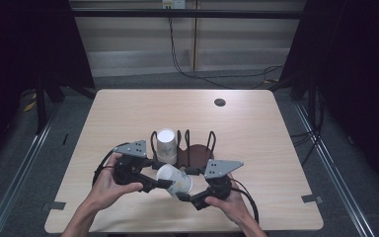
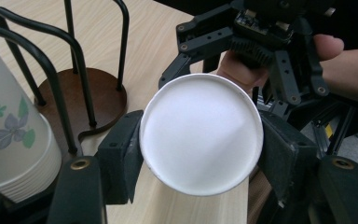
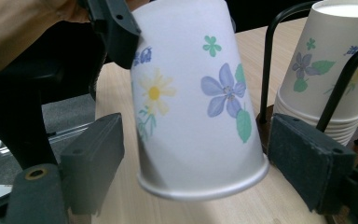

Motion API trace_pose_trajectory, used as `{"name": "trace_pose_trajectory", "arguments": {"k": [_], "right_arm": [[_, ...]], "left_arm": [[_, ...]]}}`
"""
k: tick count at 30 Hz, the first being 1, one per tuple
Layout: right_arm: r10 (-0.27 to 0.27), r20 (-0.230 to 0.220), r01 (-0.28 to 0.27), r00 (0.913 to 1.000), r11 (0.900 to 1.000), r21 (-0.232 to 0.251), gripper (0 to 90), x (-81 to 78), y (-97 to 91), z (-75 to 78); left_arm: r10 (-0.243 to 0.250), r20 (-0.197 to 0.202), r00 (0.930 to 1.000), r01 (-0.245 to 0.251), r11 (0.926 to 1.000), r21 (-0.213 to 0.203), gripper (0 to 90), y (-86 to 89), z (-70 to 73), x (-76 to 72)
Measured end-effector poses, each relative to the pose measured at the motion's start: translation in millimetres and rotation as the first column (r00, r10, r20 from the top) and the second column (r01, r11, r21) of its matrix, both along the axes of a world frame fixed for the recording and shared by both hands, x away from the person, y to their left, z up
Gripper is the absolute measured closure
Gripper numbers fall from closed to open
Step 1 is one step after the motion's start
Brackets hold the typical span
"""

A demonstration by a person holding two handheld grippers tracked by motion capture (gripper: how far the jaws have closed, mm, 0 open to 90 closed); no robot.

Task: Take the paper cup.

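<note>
1. I count one paper cup clamped base-end in my left gripper, near the table edge.
2. My right gripper jaws stand wide around its rim.
3. One cup stack sits in the wire rack.

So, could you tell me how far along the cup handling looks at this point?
Done: one paper cup is apart from the stack in the wire rack. In hand: the left gripper clamps its closed end; the right gripper's jaws flank its rim without touching. Left: setting it down.

my paper cup: matt, floral print | my jaws: matt black, probably plastic | table: smooth pale wood-grain | rack: glossy black wire
</note>
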State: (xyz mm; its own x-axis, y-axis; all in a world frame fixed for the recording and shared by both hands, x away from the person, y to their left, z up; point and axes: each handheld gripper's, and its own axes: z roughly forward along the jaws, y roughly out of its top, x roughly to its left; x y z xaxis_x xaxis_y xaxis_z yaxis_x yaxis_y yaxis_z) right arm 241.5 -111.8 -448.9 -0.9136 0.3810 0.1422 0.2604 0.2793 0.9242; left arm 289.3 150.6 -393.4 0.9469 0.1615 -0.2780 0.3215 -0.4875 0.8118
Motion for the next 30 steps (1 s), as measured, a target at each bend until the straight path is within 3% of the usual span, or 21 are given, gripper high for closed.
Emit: {"name": "trace_pose_trajectory", "arguments": {"k": [7,13,18,25,30], "right_arm": [[0.020,-0.003,-0.020,0.9998,0.9998,-0.009,19.6,-1.2,5.3,-3.2],[0.048,-0.003,-0.048,0.9988,0.9985,0.025,21.0,-4.7,5.4,-2.2],[0.038,-0.007,-0.038,0.9992,0.9986,0.037,25.5,-3.6,4.3,-2.1],[0.042,-0.015,-0.041,0.9990,0.9989,0.023,29.4,-4.0,3.0,-0.7],[0.042,-0.032,-0.041,0.9986,0.9991,0.007,31.2,-2.2,1.5,-0.2]], "left_arm": [[-0.017,-0.015,0.9998,0.017,0.9998,-0.011,36.7,-3.5,0.9,-2.0],[-0.033,-0.025,0.9991,0.032,0.9990,-0.029,36.7,-4.9,4.2,-5.1],[-0.024,-0.025,0.9994,0.023,0.9989,-0.040,36.7,-3.1,4.9,-4.9],[-0.027,-0.049,0.9984,0.025,0.9983,-0.052,36.6,-1.3,1.6,-1.8],[-0.017,-0.039,0.9991,0.015,0.9989,-0.045,35.7,-3.1,0.6,-1.8]]}}
